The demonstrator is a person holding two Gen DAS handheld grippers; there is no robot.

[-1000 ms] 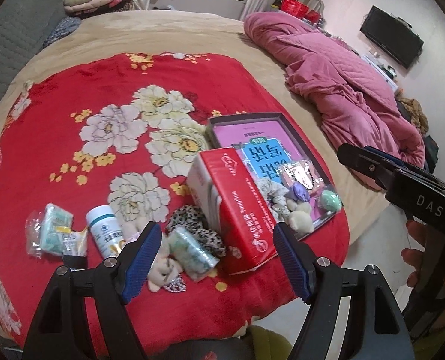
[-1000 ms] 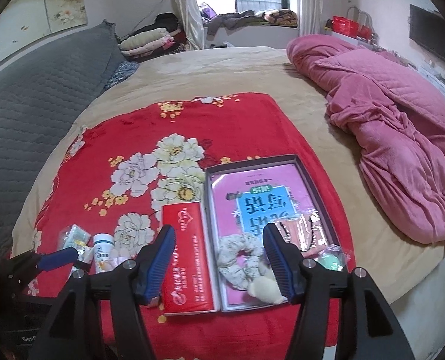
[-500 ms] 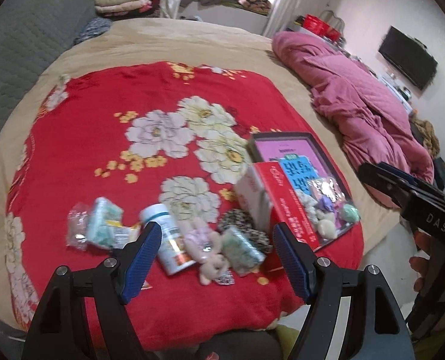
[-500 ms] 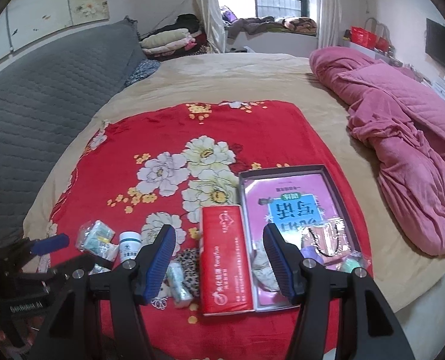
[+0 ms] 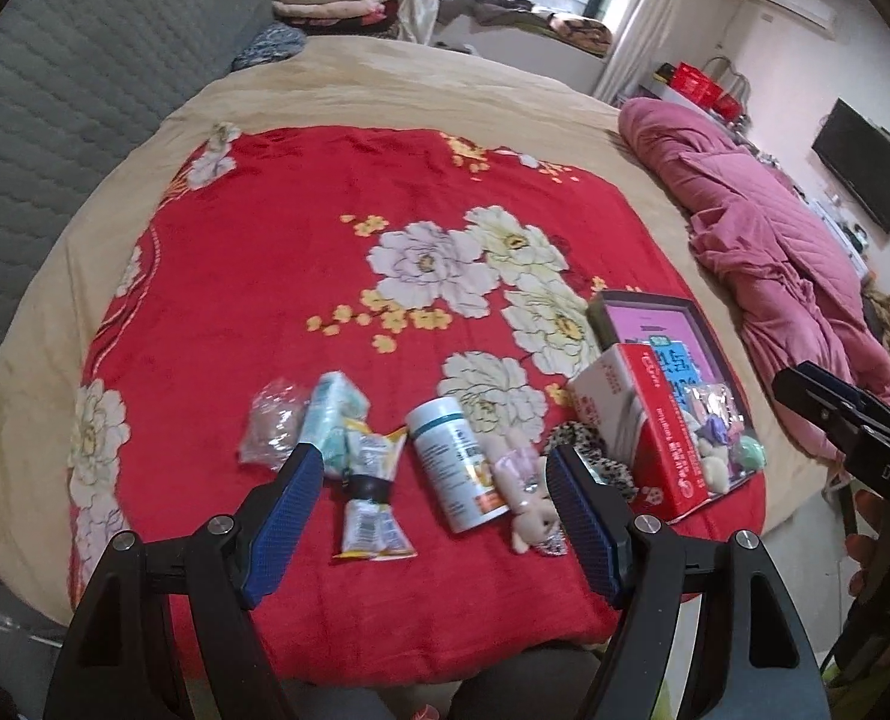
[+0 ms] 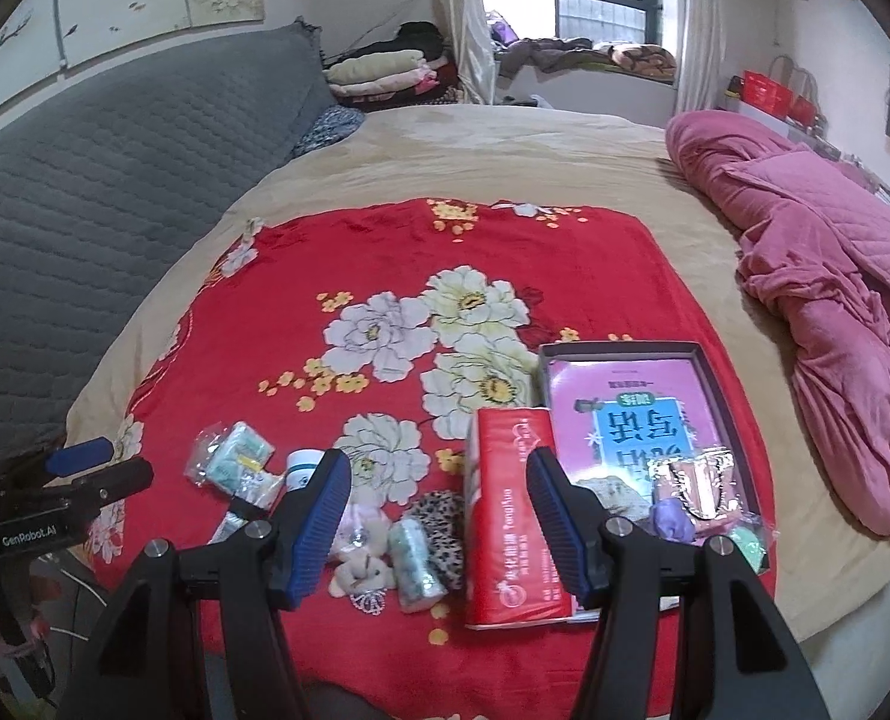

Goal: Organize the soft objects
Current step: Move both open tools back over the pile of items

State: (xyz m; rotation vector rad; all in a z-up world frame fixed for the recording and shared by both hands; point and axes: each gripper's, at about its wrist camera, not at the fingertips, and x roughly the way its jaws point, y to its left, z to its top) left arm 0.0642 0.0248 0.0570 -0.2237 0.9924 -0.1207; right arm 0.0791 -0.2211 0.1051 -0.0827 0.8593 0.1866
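Hovering above plush toy (image 5: 527, 495): both hand-held grippers (image 5: 435, 516) (image 6: 438, 519) spread wide, empty.

My left gripper (image 5: 434, 501) swings left, off the red tissue box (image 5: 655, 438) and onto the white bottle (image 5: 454, 465) and snack packet (image 5: 369, 501). My right gripper (image 6: 438, 516) drifts left too, from the tray (image 6: 724, 396) toward the tissue box's left edge.
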